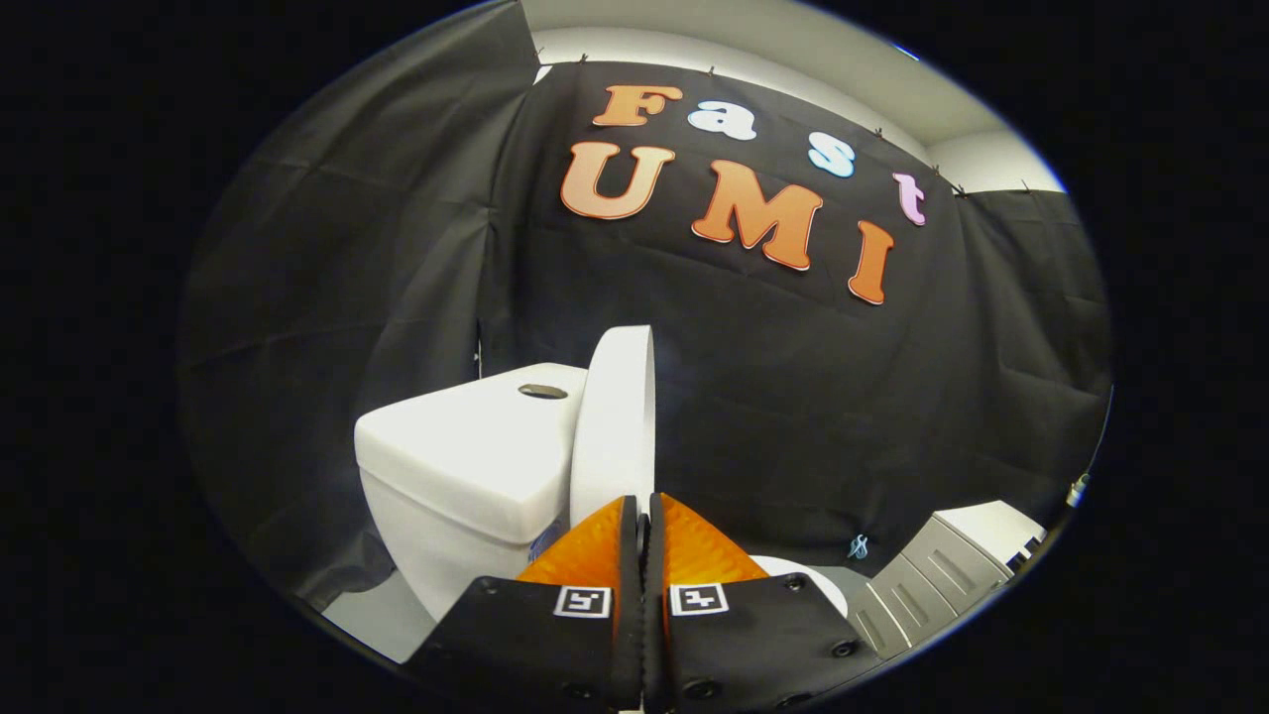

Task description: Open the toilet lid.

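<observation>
One toilet lid (615, 421) stands raised before us, seen almost edge-on as a tall white oval, upright just ahead of the tongs (642, 521) and leaning back beside the tank (466, 456). We see the two fingers (595, 550) drawn close together with a very narrow gap between them, and their tips meet the lower edge of the lid; we cannot tell for sure whether both press on it. To the left of the lid sits the white tank, with a round flush button (542, 391) on its top. To the right of the fingers, a curved bit of the white toilet rim (808, 580) peeks out. Farther right, near the floor, stands a grey ribbed unit (922, 585) with a white top. Behind everything hangs the black cloth wall (773, 397).
</observation>
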Tool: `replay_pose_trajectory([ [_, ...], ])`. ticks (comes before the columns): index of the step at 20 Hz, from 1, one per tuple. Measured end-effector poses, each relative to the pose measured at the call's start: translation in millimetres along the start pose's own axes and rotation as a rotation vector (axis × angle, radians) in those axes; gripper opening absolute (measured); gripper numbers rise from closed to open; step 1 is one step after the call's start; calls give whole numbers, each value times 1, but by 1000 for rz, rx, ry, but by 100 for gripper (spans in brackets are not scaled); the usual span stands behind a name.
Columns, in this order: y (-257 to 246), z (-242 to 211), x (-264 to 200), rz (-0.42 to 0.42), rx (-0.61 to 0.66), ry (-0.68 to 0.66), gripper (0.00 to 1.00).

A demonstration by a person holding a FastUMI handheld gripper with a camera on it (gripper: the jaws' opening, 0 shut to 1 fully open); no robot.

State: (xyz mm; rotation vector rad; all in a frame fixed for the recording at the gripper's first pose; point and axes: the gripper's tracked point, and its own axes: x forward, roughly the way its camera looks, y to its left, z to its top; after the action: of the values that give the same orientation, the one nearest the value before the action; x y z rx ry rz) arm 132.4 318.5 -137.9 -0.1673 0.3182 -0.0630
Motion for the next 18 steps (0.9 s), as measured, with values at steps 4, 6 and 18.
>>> replay_pose_trajectory([
  [4,1,3,3,35,36,-13,22],
  [6,0,6,6,48,13,-3,38],
  [18,-56,73,-15,153,137,-169,93],
])
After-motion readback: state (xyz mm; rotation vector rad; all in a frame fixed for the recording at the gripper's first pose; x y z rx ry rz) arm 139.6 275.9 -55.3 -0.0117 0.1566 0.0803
